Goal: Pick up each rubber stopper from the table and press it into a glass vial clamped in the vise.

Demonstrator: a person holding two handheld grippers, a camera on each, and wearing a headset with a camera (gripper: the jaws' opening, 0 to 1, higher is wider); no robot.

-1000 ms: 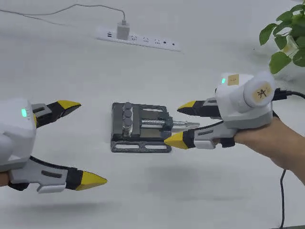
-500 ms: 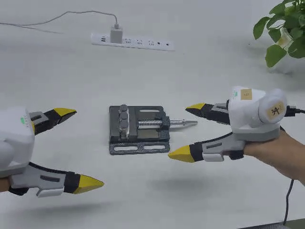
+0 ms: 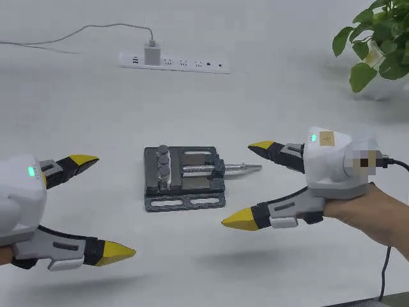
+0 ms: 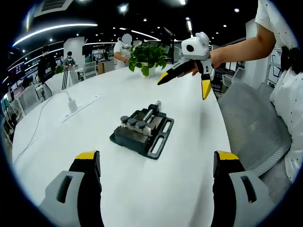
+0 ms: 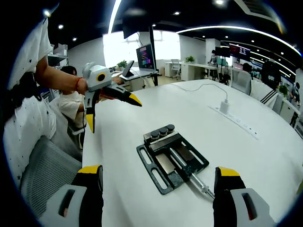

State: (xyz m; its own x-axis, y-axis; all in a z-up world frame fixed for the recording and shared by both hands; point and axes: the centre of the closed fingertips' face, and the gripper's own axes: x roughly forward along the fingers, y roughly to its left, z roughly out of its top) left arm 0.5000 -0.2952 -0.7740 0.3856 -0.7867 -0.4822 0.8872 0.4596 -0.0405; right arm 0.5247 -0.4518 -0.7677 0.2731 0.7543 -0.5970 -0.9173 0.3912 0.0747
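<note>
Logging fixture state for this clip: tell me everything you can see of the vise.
The vise is small, dark grey and metal-looking, lying flat on the white table. Slotted flanges run along its base, and a silvery screw sticks out of one end. At the other end it holds three upright vials in a row, each with a grey round top. The left gripper and right gripper are open and clear of it.

The plant (image 3: 363, 75) and the left tool (image 3: 114, 204) run off the head view's edges.
</note>
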